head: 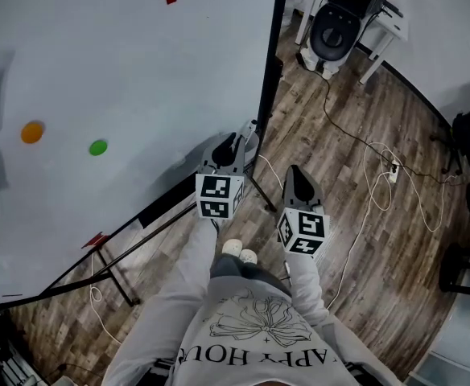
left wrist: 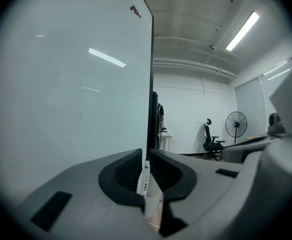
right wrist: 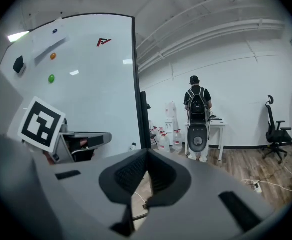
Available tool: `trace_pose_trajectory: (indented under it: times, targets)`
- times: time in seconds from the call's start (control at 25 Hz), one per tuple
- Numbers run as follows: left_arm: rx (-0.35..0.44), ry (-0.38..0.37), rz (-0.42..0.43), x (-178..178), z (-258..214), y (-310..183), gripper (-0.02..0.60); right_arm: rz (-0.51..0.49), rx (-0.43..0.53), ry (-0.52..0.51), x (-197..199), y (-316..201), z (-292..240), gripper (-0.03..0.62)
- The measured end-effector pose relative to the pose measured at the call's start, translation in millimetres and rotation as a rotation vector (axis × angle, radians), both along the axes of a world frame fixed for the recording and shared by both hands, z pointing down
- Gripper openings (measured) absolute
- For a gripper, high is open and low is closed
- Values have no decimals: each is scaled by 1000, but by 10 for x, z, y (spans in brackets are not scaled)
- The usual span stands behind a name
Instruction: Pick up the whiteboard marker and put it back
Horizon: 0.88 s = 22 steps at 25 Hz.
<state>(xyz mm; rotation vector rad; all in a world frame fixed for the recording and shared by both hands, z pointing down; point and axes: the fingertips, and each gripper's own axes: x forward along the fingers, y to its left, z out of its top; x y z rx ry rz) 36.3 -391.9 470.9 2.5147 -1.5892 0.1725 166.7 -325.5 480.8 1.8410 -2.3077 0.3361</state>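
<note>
White marker (left wrist: 145,183), dark-printed barrel

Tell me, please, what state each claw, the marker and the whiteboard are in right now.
left claw: shut on the whiteboard marker.
whiteboard marker: clamped between the left claw's jaws, roughly upright.
right claw: shut, nothing between its jaws.
whiteboard: standing upright.

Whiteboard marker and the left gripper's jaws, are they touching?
Touching. The left gripper view shows the left gripper with its jaws pinching the whiteboard marker.
</note>
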Motion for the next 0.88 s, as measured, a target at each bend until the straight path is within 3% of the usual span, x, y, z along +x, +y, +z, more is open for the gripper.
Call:
trace_pose_trajectory:
  times: [0.16, 0.52, 0.88]
  targets:
    - [34, 12, -31, -97, -283, 182, 17, -17, 45, -8, -96, -62, -188, 3]
    - [98, 20, -105, -422, -631, 483, 11, -58, 165, -26, -386, -163, -696, 3]
    - [128, 20, -168, -697, -827, 669, 11, -80, 200, -31, -563, -61, -816, 3]
